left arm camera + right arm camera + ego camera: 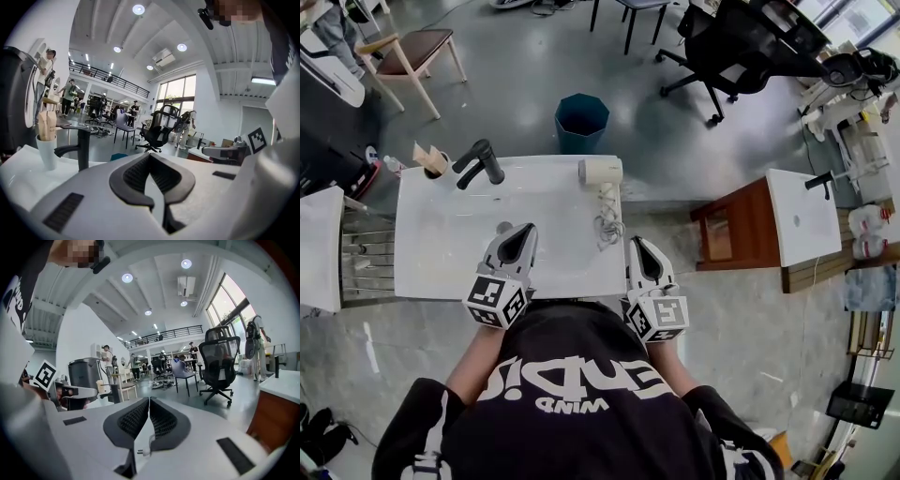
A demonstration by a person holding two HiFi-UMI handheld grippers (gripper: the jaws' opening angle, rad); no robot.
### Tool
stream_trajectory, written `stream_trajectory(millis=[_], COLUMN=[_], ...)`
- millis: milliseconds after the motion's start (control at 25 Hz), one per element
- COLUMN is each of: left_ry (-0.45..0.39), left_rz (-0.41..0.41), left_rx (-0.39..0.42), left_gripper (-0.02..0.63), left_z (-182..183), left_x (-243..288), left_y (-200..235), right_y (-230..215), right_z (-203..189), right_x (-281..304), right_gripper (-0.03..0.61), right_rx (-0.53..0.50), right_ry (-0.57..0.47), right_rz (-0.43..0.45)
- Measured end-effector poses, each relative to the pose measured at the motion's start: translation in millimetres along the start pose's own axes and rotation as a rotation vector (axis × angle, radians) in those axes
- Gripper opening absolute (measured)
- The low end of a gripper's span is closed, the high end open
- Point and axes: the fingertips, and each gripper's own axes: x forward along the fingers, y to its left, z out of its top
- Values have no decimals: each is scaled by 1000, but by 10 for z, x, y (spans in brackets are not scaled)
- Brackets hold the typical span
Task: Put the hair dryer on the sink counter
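Note:
The cream hair dryer point(600, 172) lies on the white sink counter point(450, 239), near its far right corner. Its handle points toward me and its coiled cord point(608, 228) trails along the right edge. My right gripper point(638, 242) hovers at the counter's near right corner, just short of the cord, shut and empty; its pads point(135, 417) meet in the right gripper view. My left gripper point(525, 229) is over the middle of the basin, also shut with nothing in it point(150, 155). A black faucet point(478, 161) stands at the back left.
A cup point(432, 162) of wooden items sits left of the faucet. Beyond the counter stand a teal bin point(581, 120), a wooden chair point(412, 52) and a black office chair point(733, 49). To the right is a brown cabinet point(741, 225) with a second sink point(802, 216).

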Motion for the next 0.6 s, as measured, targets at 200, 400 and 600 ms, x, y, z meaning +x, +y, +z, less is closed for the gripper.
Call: stream_trajectory(millis=[200, 400, 600], left_ry=[-16, -25, -23], left_rz=[14, 27, 38], left_rx=[14, 33, 52], left_gripper=[8, 8, 8], left_z=[-32, -58, -69], left_x=[-7, -17, -26], left_y=[14, 56, 67], right_y=[-16, -15, -46], right_z=[-79, -148, -183], right_x=[28, 55, 49], right_gripper=[26, 25, 25], right_rx=[3, 11, 20], right_ry=[-8, -10, -9], right_rz=[-15, -29, -53])
